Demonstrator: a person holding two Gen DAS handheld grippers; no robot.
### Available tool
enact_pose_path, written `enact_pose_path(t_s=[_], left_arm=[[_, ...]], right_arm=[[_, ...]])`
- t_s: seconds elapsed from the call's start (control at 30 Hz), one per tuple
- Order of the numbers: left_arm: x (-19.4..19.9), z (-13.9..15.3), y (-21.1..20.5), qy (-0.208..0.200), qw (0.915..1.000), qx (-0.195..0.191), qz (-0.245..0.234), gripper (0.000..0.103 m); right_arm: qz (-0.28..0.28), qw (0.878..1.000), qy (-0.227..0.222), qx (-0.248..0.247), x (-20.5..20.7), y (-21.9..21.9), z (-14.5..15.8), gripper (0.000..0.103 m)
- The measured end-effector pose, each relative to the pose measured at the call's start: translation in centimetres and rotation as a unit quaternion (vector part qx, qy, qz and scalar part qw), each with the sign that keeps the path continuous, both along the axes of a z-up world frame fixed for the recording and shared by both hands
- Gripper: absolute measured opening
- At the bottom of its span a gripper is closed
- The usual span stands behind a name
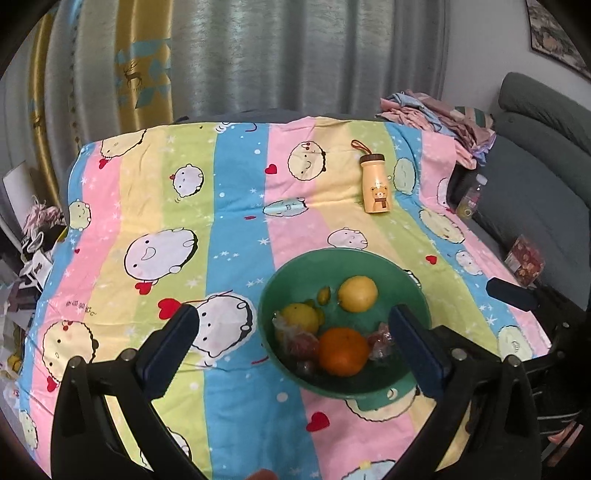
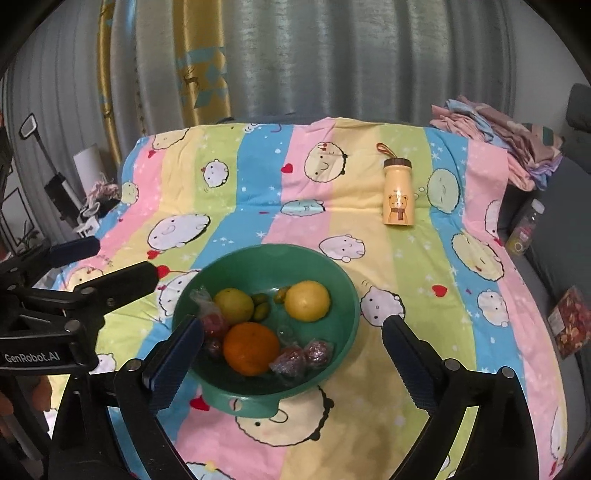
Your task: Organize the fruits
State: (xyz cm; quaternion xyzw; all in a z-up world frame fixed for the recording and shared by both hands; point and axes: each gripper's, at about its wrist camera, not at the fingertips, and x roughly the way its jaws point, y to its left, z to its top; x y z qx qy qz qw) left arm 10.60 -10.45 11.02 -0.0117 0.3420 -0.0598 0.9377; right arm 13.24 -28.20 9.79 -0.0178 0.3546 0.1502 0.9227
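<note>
The green bowl's [image 1: 280, 280] near rim is partly hidden behind the right finger [image 1: 417, 350] of the left tongs [image 1: 291, 328]. In the right wrist view, the left finger [image 2: 177, 365] of the right tongs [image 2: 291, 341] covers the bowl's left wall and part of a wrapped red fruit [image 2: 214, 325]. The small clear-wrapped pieces [image 2: 306, 354] beside the orange [image 2: 251, 349] are too blurred to identify. A framed picture [image 1: 554, 33] is cut off by the upper right edge. A bottle [image 1: 471, 201] beside the sofa [image 1: 535, 177] has an unreadable label.
</note>
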Motion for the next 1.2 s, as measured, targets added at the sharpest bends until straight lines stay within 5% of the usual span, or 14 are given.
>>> enact_pose_path(t_s=[0.7, 1.2], left_arm=[[-2.2, 4.4, 0.7, 0.008, 0.999, 0.013, 0.042, 0.103], [-2.1, 4.7, 0.0, 0.013, 0.9989, 0.024, 0.037, 0.103]], right_arm=[[0.014, 1.0, -0.016, -0.018, -3.0, 0.9, 5.2, 0.097], [0.013, 1.0, -0.019, -0.015, -3.6, 0.7, 5.8, 0.097]])
